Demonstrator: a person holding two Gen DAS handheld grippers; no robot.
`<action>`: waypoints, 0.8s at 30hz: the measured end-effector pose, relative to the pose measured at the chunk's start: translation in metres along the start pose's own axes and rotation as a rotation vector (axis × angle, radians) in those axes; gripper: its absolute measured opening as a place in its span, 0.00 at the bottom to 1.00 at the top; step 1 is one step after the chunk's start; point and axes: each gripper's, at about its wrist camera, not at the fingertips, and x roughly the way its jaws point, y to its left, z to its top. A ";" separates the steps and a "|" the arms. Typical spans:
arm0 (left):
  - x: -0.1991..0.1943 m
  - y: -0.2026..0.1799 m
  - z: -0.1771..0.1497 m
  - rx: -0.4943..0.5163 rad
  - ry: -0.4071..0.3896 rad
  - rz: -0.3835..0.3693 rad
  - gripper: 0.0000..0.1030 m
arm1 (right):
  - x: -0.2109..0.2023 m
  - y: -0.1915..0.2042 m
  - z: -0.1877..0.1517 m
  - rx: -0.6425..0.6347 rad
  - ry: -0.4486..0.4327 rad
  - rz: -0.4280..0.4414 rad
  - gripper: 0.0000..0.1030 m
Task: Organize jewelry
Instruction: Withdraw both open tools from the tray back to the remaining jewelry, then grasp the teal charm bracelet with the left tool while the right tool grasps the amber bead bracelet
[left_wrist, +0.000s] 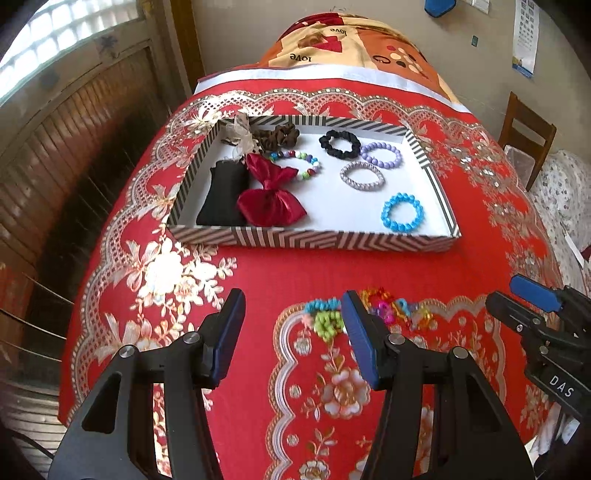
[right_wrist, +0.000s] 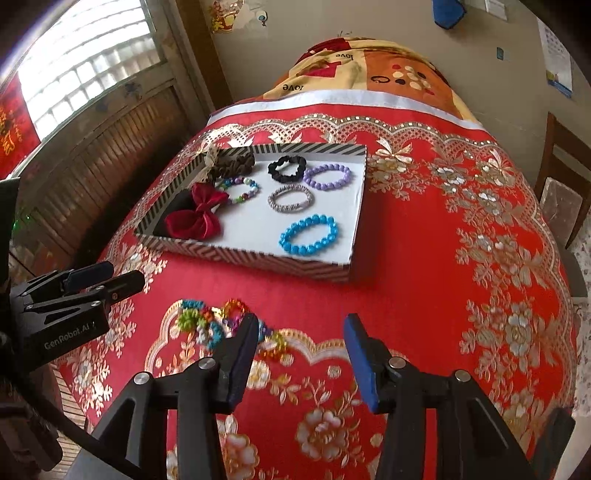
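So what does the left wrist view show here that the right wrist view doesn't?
Only the left wrist view shows the black pouch in full, lying beside the red satin bow; in the right wrist view it is mostly hidden behind the tray wall and bow. Only the right wrist view shows the red banner by the window. Both show the striped tray, the blue bead bracelet, the loose colourful bracelets on the bedspread, and the left gripper and right gripper, both open.
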 end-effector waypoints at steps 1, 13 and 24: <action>-0.001 0.000 -0.002 -0.001 0.001 0.000 0.52 | -0.001 0.001 -0.003 0.000 0.003 -0.001 0.45; 0.011 0.025 -0.034 -0.092 0.127 -0.121 0.52 | 0.008 -0.001 -0.035 0.006 0.057 0.028 0.47; 0.042 0.043 -0.028 -0.183 0.206 -0.222 0.52 | 0.045 0.025 -0.028 -0.086 0.089 0.098 0.47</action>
